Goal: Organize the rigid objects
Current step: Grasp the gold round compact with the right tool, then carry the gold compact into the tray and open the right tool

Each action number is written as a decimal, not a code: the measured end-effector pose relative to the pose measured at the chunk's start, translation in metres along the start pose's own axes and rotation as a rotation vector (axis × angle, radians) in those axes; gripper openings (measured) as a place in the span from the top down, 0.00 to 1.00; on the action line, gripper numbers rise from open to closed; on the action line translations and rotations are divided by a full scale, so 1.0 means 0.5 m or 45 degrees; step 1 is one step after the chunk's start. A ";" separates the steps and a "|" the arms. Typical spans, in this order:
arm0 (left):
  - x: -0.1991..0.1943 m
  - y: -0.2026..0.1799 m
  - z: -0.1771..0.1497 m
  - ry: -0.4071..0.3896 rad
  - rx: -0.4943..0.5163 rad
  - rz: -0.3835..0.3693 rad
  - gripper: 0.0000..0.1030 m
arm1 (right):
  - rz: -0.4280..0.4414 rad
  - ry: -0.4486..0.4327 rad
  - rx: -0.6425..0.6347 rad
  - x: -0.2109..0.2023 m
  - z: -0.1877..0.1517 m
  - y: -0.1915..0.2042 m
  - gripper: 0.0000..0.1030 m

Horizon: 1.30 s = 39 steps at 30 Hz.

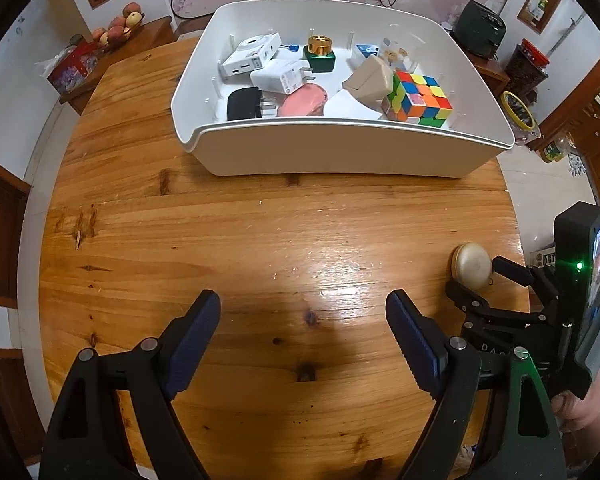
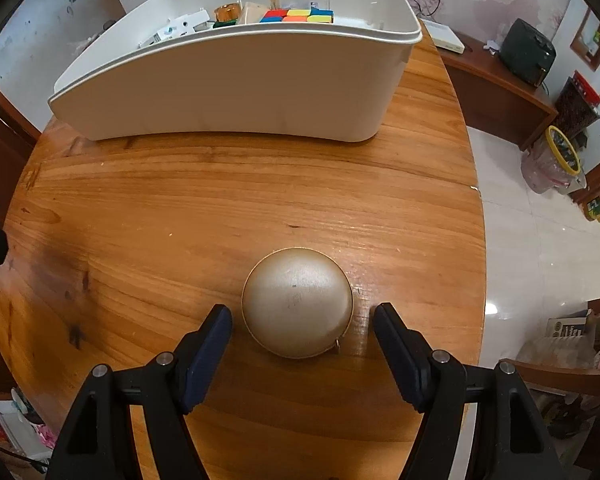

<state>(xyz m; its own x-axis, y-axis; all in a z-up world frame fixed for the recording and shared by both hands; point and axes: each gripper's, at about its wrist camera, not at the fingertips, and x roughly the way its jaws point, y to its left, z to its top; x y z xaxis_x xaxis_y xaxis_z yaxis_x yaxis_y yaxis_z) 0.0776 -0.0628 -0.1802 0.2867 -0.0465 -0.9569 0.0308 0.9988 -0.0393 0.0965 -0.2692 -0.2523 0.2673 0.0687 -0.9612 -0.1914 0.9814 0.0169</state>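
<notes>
A round champagne-coloured case (image 2: pixel 297 303) lies on the wooden table (image 2: pixel 180 208) near its right edge. My right gripper (image 2: pixel 303 312) is open, one finger on each side of the case, with small gaps between pads and case. The same case (image 1: pixel 472 265) shows at the right of the left wrist view, with the right gripper (image 1: pixel 488 280) around it. My left gripper (image 1: pixel 303 306) hangs open over bare wood, holding nothing. A white bin (image 1: pixel 340 152) at the far side holds a colourful puzzle cube (image 1: pixel 418 98), white chargers, a black plug, a green jar with a gold lid and other items.
The white bin (image 2: pixel 236 84) stands just beyond the case. The table's curved right edge runs close to the case, with tiled floor (image 2: pixel 540 232) below it. Cabinets, jars and a fruit bowl (image 1: pixel 120 26) stand around the room.
</notes>
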 end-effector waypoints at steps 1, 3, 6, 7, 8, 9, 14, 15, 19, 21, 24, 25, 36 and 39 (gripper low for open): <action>0.000 0.001 0.000 -0.001 0.001 0.001 0.16 | -0.001 0.001 -0.002 0.001 0.001 0.001 0.28; -0.001 0.002 0.000 0.000 0.002 0.000 0.16 | -0.030 -0.002 -0.017 0.001 0.001 0.004 0.30; 0.001 0.001 0.001 0.005 0.007 0.001 0.16 | -0.053 -0.008 -0.058 0.000 0.002 0.018 0.41; 0.001 0.001 0.002 0.008 0.010 0.000 0.16 | -0.052 -0.010 -0.068 -0.003 0.003 0.023 0.46; 0.001 0.000 0.002 0.010 0.013 -0.001 0.16 | -0.055 -0.003 -0.078 -0.003 0.003 0.026 0.46; 0.001 -0.001 0.003 0.012 0.016 -0.001 0.16 | -0.058 -0.002 -0.078 -0.004 0.003 0.027 0.46; -0.008 -0.005 0.009 0.001 0.041 -0.003 0.16 | -0.018 0.031 -0.075 -0.012 0.002 0.037 0.46; -0.010 -0.005 0.011 -0.003 0.044 -0.003 0.16 | -0.009 0.030 -0.078 -0.018 0.002 0.042 0.46; -0.023 0.000 0.023 -0.012 0.042 -0.018 0.16 | 0.018 0.003 -0.092 -0.056 0.004 0.060 0.46; -0.032 0.002 0.029 -0.017 0.041 -0.028 0.16 | 0.042 -0.014 -0.090 -0.082 0.013 0.070 0.46; -0.052 0.009 0.042 -0.044 0.038 -0.033 0.16 | 0.059 -0.053 -0.082 -0.117 0.040 0.068 0.46; -0.059 0.013 0.048 -0.055 0.032 -0.029 0.16 | 0.064 -0.069 -0.077 -0.130 0.048 0.068 0.46; -0.140 0.063 0.110 -0.129 -0.036 -0.045 0.16 | 0.067 -0.283 -0.105 -0.282 0.203 0.072 0.46; -0.156 0.075 0.127 -0.144 -0.052 -0.064 0.16 | 0.058 -0.330 -0.108 -0.318 0.242 0.078 0.46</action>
<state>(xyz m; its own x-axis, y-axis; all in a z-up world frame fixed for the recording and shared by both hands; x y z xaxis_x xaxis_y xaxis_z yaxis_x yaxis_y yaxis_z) 0.1174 -0.0229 -0.0886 0.3922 -0.0956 -0.9149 0.0092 0.9949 -0.1000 0.1610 -0.2203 -0.0655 0.4874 0.1666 -0.8572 -0.2840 0.9585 0.0248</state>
